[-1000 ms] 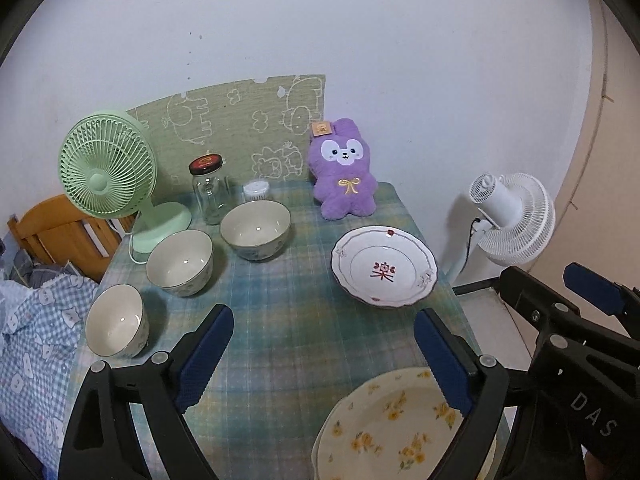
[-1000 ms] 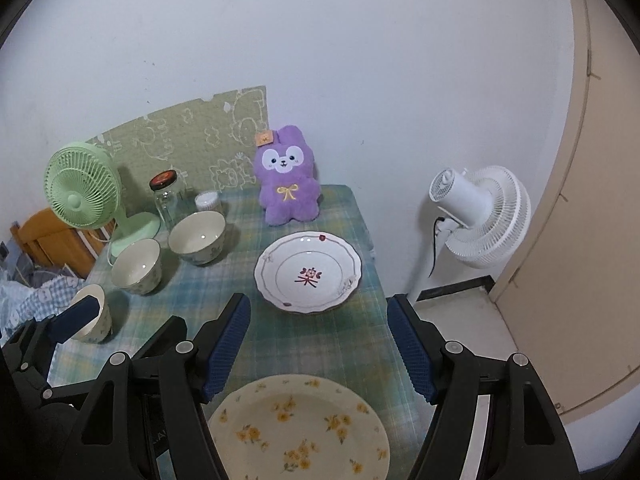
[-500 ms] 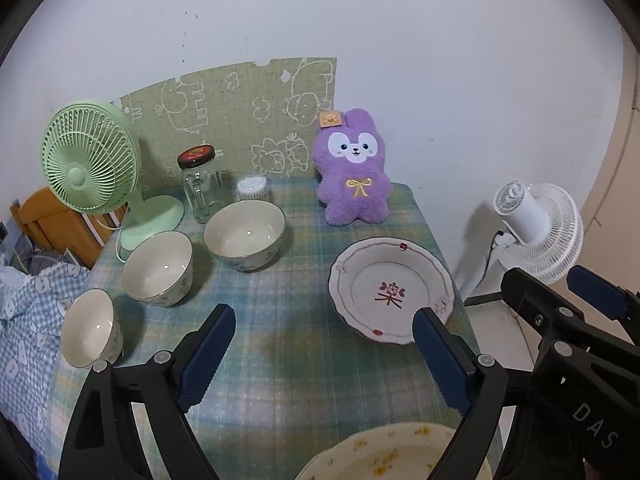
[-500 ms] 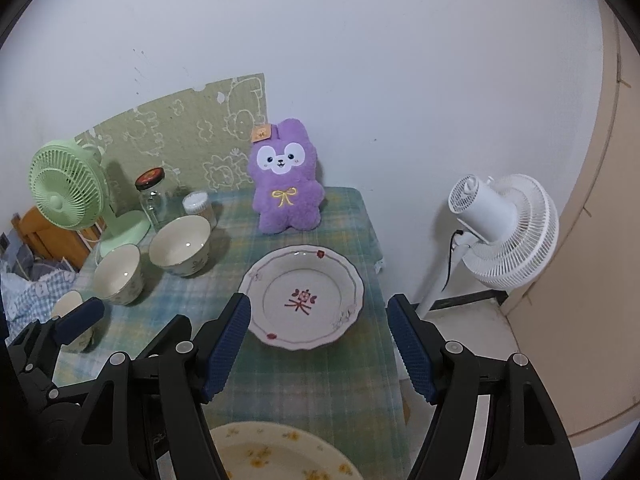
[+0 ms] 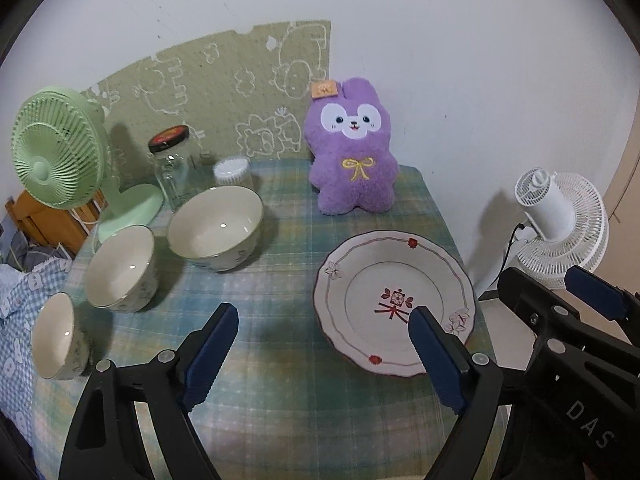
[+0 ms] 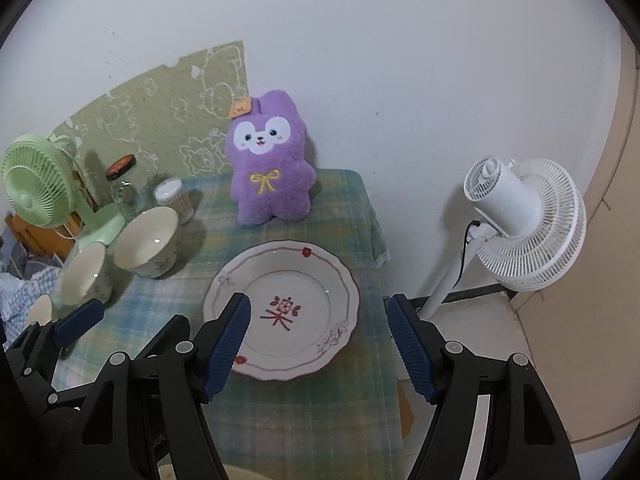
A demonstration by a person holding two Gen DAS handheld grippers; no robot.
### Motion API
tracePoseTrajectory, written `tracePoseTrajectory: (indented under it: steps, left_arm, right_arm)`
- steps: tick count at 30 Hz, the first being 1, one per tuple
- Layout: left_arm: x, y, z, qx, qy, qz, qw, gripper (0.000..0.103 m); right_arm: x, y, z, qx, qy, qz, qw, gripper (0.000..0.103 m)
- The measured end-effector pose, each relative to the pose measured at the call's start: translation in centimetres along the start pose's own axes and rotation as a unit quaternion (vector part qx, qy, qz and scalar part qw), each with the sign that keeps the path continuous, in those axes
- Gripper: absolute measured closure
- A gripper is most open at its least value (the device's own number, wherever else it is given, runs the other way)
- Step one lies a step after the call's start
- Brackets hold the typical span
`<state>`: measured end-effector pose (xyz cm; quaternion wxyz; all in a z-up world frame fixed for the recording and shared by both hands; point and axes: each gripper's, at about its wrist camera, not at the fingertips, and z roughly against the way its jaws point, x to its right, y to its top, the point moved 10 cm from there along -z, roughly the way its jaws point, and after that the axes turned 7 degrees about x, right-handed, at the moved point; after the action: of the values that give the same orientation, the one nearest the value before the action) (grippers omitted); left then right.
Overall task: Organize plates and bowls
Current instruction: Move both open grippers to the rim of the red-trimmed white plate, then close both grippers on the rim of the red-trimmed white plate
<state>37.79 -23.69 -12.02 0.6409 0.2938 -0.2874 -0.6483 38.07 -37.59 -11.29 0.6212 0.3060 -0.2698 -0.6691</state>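
A white plate with a red flower mark point(image 6: 296, 280) lies on the plaid tablecloth point(image 5: 280, 280), right of centre. Three white bowls stand in a row at the left: large point(image 5: 216, 232), medium point(image 5: 122, 268), small point(image 5: 58, 336). My right gripper point(image 6: 320, 344) hovers open over the plate's near rim with nothing between its fingers. My left gripper point(image 5: 324, 354) hangs over bare cloth left of the plate point(image 5: 394, 280); its jaws are closing on nothing. Each gripper shows at the edge of the other's view: the right gripper point(image 5: 560, 292) and the left gripper's fingertip point(image 6: 78, 320).
At the back stand a green desk fan point(image 5: 56, 160), a glass jar point(image 5: 172, 168), a small white container point(image 5: 232, 172) and a purple plush rabbit point(image 5: 354, 152). A white floor fan point(image 6: 520, 224) stands off the table's right edge. A wooden chair and blue checked fabric lie left.
Both grippers have moved forward and down toward the red-marked plate, which now looks larger and closer. The yellow-flowered plate has slid out of the bottom of both views.
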Motion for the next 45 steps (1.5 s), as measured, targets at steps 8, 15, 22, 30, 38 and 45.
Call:
tracePoseTrajectory:
  steps: [8, 15, 22, 30, 38, 45]
  left_arm:
    - [0.8, 0.0, -3.6, -0.012, 0.004, 0.006, 0.9999, 0.016]
    - [1.5, -0.5, -6.5, -0.029, -0.001, 0.007, 0.9996, 0.016]
    - [2.1, -1.1, -8.8, -0.04, 0.004, -0.005, 0.9992, 0.021]
    - [2.5, -1.9, -11.2, -0.063, 0.006, -0.015, 0.9979, 0.022]
    - [2.4, -2.7, -13.0, -0.091, 0.007, -0.021, 0.9956, 0.031]
    - [2.0, -2.9, -13.8, -0.103, 0.01, -0.023, 0.9944, 0.042]
  right_arm:
    - [1.1, -0.2, -4.1, -0.011, 0.006, -0.009, 1.0, 0.029]
    - [1.6, -0.6, -7.1, -0.022, 0.005, -0.01, 1.0, 0.029]
    - [2.0, -1.5, -9.6, -0.034, 0.006, -0.014, 0.999, 0.029]
    - [2.6, -2.5, -12.0, -0.05, 0.003, -0.025, 0.998, 0.029]
    - [2.3, -3.3, -13.9, -0.067, 0.012, -0.028, 0.997, 0.038]
    - [1.9, -3.4, -14.9, -0.077, 0.012, -0.024, 0.997, 0.043]
